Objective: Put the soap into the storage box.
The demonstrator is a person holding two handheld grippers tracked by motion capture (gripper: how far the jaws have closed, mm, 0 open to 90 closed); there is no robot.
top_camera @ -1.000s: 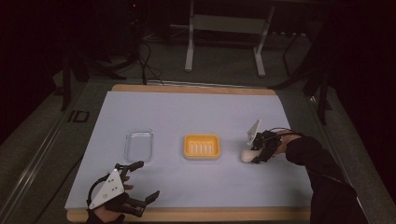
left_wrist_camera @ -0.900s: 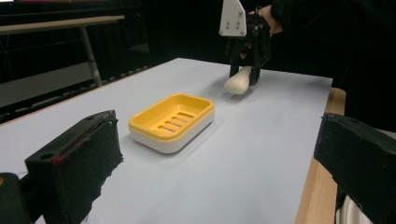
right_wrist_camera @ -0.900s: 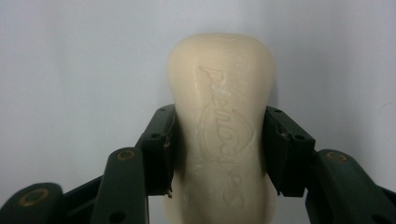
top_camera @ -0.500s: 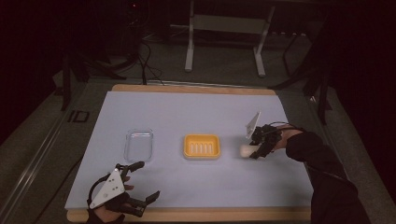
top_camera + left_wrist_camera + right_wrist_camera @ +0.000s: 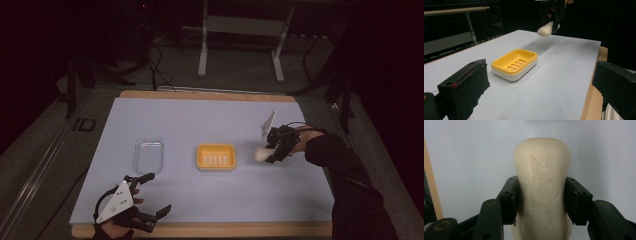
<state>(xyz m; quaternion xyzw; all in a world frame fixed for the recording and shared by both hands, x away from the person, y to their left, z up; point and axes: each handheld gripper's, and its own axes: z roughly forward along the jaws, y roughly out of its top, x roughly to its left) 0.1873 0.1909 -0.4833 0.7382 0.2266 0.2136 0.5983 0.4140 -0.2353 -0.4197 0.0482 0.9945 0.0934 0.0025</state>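
Observation:
A cream bar of soap (image 5: 541, 187) with embossed lettering sits clamped between the jaws of my right gripper (image 5: 541, 200). In the high view the soap (image 5: 262, 154) hangs just above the mat, right of the yellow soap dish (image 5: 215, 157), with the right gripper (image 5: 276, 145) shut on it. The left gripper view has the soap (image 5: 547, 29) lifted beyond the dish (image 5: 514, 64). My left gripper (image 5: 150, 195) rests open near the table's front left corner, holding nothing.
A clear plastic lid or tray (image 5: 149, 155) lies left of the dish on the pale blue mat (image 5: 200, 120). The table's wooden edge (image 5: 200, 229) runs along the front. A metal stand (image 5: 240, 30) rises behind the table in the dark.
My right gripper has carried the soap a little leftward and up off the mat, toward the yellow dish. The left gripper has stayed put.

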